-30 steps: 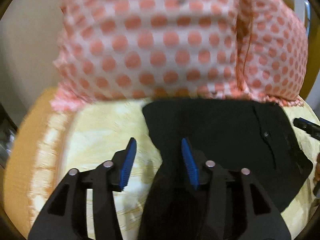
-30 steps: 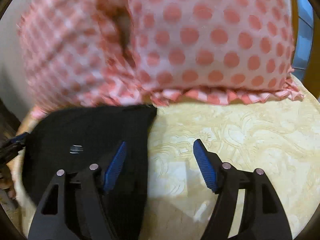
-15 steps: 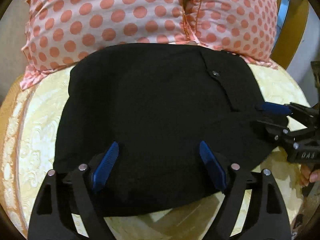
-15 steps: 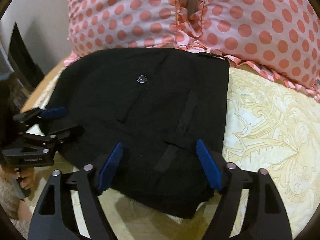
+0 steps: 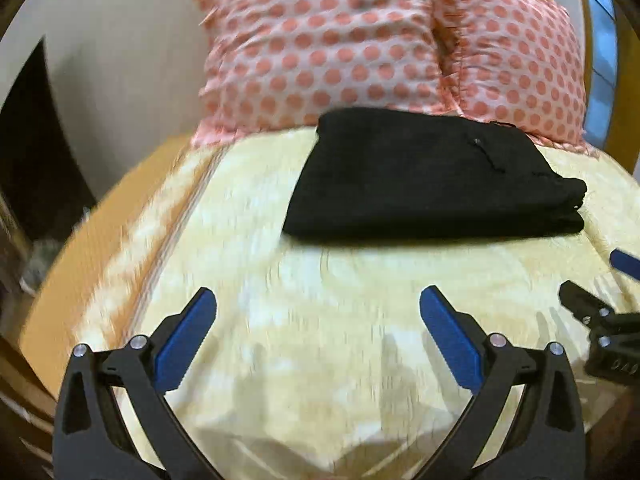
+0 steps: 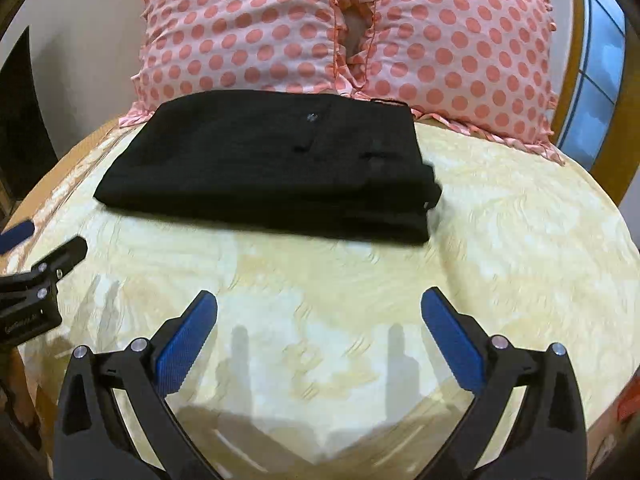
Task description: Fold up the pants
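And there they lie: the black pants (image 6: 272, 168) folded into a neat stack on the yellow bedspread (image 6: 360, 288), up at twelve o'clock from both tools, their far edge against the polka-dot pillows (image 6: 280, 28). The right gripper (image 6: 319, 332) hangs over bare bedspread, jaws spread wide, nothing between them. The left gripper (image 5: 318, 332) is the same: wide apart, empty, well short of the stack.

To my eye the fold is finished, so the good finish here is simply to draw straight away, keep those blue pads clear of the near edge and not drag a layer loose.

Compared with half a second ago, big change: then both tools sat right over the cloth; now the bundle lies well ahead of them, and both pairs of jaws have just been opening with nothing inside.
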A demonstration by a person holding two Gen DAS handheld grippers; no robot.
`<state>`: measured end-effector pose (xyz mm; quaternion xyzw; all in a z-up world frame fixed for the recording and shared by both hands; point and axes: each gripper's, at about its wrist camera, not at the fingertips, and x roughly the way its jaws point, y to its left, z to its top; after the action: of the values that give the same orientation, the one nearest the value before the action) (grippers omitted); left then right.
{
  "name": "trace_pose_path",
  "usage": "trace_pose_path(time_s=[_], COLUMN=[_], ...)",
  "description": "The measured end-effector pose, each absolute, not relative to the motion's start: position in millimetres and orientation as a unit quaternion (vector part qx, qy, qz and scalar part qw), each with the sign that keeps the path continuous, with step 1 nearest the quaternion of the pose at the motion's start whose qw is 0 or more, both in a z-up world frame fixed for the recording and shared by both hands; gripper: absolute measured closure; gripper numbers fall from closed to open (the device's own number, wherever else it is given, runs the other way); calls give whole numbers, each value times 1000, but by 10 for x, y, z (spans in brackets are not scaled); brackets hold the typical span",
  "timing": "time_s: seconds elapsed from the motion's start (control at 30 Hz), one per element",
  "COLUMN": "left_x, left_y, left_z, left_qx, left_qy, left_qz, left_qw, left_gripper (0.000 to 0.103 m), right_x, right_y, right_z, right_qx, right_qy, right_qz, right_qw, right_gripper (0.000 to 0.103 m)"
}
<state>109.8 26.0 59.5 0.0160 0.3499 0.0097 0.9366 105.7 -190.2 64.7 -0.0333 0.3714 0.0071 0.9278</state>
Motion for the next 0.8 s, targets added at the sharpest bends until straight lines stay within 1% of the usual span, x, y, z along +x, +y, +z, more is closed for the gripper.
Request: trace_pose_path(time_s=[0.1, 0.23, 0.37, 0.57, 0.8], left_x=[1019, 976, 938, 919, 903], left_y=[256, 166, 98, 216, 203], left_z=[489, 401, 319, 251, 232], left_qx=[1, 14, 28, -18, -14], left_qy=[349, 346, 349, 349, 344], left_qz=[22, 23, 13, 0, 2], left_qw=[937, 938, 937, 937, 939], left_gripper=[2, 2, 2, 2, 2], right_x=[1009, 994, 959, 922, 917], right_y=[-1801, -1771, -1782, -1773, -1776], right_z=[564, 468, 429, 401, 395], right_qx=[-37, -19, -14, -12, -12], right_qy=[362, 375, 370, 359, 351], right_qz=[-8, -5, -8, -6, -5], right_qw=[931, 927, 929, 933, 936], right_gripper=[1, 1, 1, 1, 1])
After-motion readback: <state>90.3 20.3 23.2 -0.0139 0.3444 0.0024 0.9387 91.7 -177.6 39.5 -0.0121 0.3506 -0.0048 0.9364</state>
